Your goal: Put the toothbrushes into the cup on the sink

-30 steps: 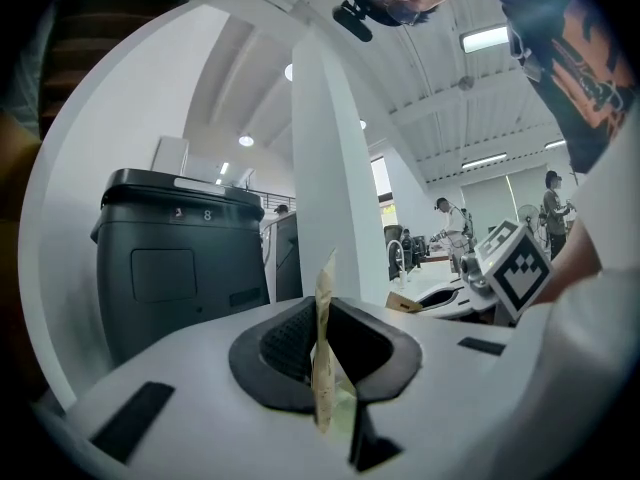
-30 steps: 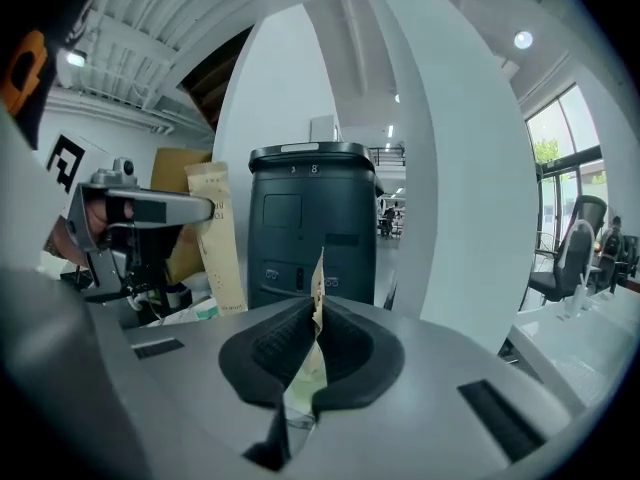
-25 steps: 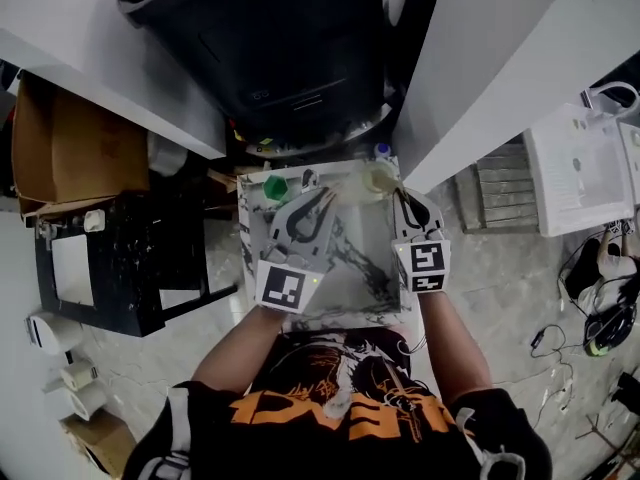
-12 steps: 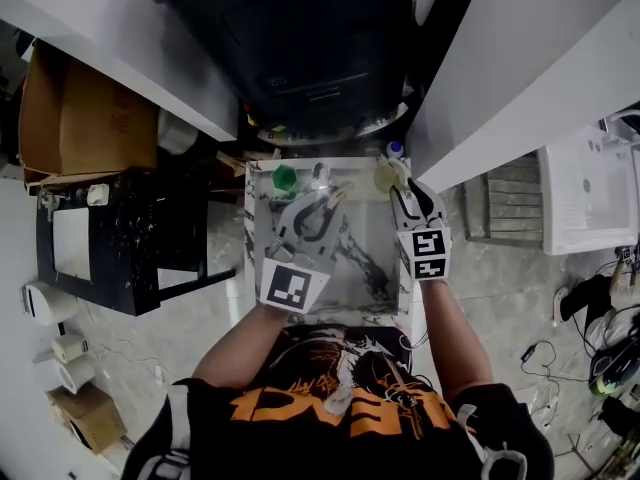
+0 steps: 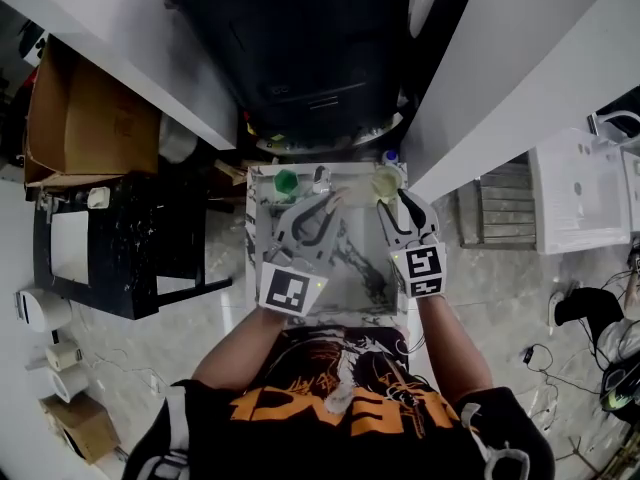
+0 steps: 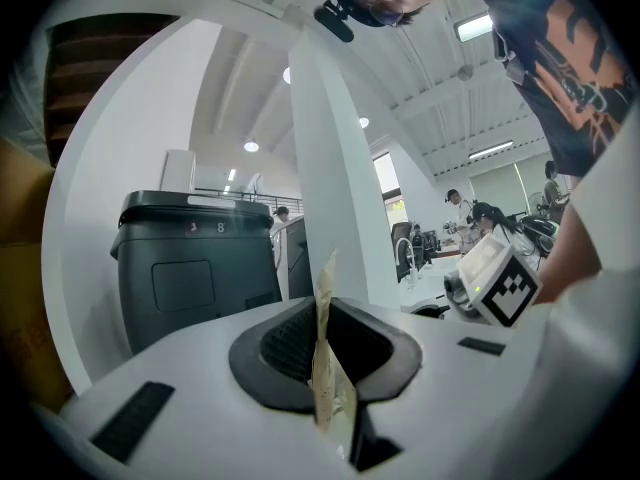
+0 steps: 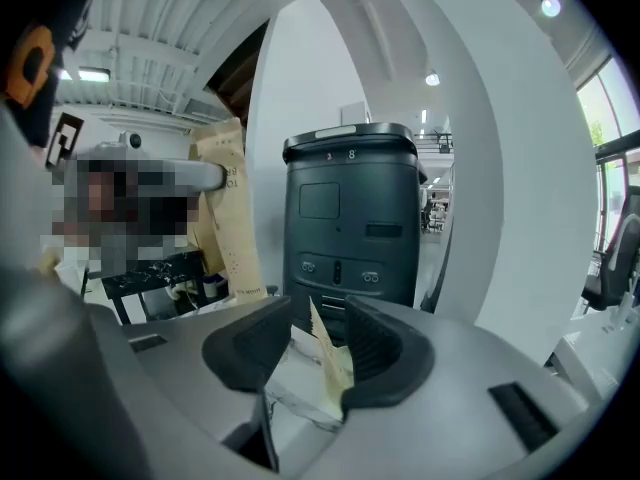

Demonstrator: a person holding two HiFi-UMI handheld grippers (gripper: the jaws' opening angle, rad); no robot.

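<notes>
Toothbrushes here come as two thin cream paper-wrapped sticks, one at each gripper. The left gripper (image 5: pixel 322 208) has its jaws nearly together, clamped on the paper-wrapped toothbrush (image 6: pixel 324 298), which stands upright between the dark pads with its top above them. In the head view this gripper hangs over the marbled sink (image 5: pixel 372 290), its tips near a green cup (image 5: pixel 287 181) at the far edge.

The right gripper (image 5: pixel 392 203) has its jaws spread wide and opening. The second wrapped toothbrush (image 7: pixel 326 366) stands between them, tilted and leaning toward the right-hand jaw, with a clear gap on its other side, so neither pad squeezes it. Marbled surface shows below it. From above, the tips of this gripper sit just beside a pale yellowish cup (image 5: pixel 385 181) at the sink's far right corner. The packet's lower end may rest in that cup, but no view shows it plainly.

A large dark grey bin (image 5: pixel 300 58) stands just beyond the sink, between two white walls. To the left are a black table (image 5: pixel 110 258) and a cardboard box (image 5: pixel 85 118). The right gripper's marker cube (image 6: pixel 497 288) shows at the right of the left gripper view.
</notes>
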